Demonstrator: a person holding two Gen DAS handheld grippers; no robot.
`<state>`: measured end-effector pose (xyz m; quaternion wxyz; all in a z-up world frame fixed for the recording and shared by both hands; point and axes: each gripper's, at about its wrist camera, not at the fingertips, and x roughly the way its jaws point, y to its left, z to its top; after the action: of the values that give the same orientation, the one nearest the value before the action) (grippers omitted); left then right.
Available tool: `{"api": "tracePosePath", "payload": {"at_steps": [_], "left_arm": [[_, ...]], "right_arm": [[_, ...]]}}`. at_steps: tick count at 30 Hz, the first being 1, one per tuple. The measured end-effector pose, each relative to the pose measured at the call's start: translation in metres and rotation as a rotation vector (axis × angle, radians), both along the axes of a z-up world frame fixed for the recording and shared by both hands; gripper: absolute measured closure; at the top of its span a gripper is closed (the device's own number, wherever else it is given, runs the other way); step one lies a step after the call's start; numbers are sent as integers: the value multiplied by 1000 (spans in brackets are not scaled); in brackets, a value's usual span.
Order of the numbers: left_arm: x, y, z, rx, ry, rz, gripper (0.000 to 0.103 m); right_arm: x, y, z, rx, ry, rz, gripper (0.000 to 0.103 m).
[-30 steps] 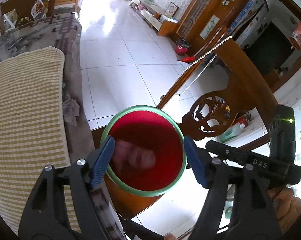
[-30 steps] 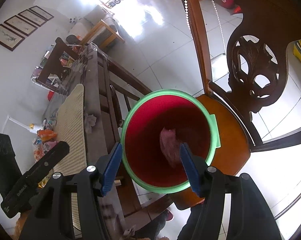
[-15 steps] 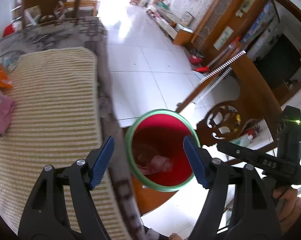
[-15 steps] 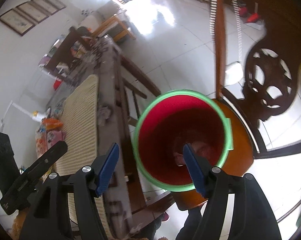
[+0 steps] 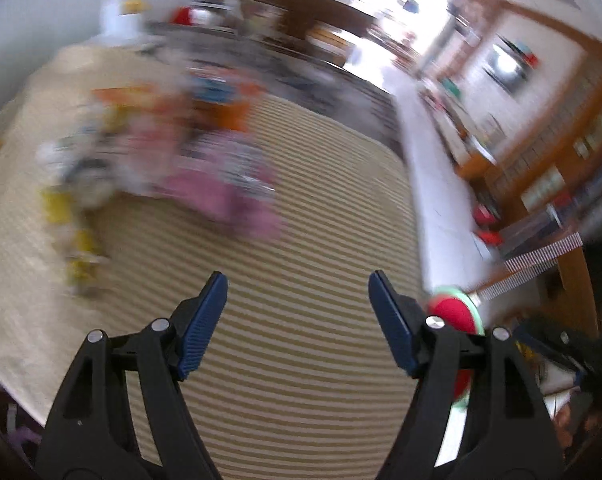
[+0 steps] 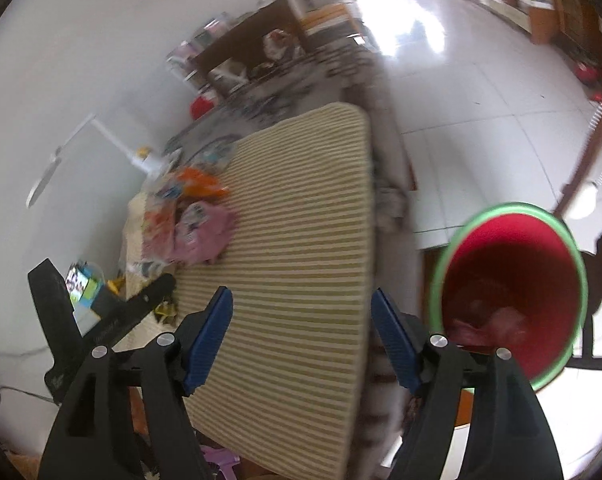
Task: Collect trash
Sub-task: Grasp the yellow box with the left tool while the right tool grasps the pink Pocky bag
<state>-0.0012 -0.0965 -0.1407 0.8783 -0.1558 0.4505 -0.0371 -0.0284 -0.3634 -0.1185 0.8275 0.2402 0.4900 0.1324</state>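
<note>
Left gripper [image 5: 297,316], right gripper [image 6: 301,332]: fingers wide apart, right's just opened further, nothing held. Wrapper pile [image 5: 205,184] beyond striped mat [image 5: 301,380], blurred. Risk: wrappers probably slip, missing red bin [image 6: 509,292].

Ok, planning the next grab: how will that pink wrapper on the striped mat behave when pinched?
The pink wrapper looks crumpled and thin, so probably floppy and very light. It will likely crush flat between pads rather than resist. It lies against other wrappers on the mat, so a neighbour may drag along.
</note>
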Motion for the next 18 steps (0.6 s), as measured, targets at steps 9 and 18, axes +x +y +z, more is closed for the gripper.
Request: {"api": "tracePosePath", "payload": {"at_steps": [9, 18], "left_arm": [[7, 155, -30, -66, 113, 284, 26], [48, 179, -64, -172, 225, 119, 47]], "right_arm": [[31, 119, 5, -19, 1, 54, 33], [53, 214, 6, -92, -6, 118, 33]]}}
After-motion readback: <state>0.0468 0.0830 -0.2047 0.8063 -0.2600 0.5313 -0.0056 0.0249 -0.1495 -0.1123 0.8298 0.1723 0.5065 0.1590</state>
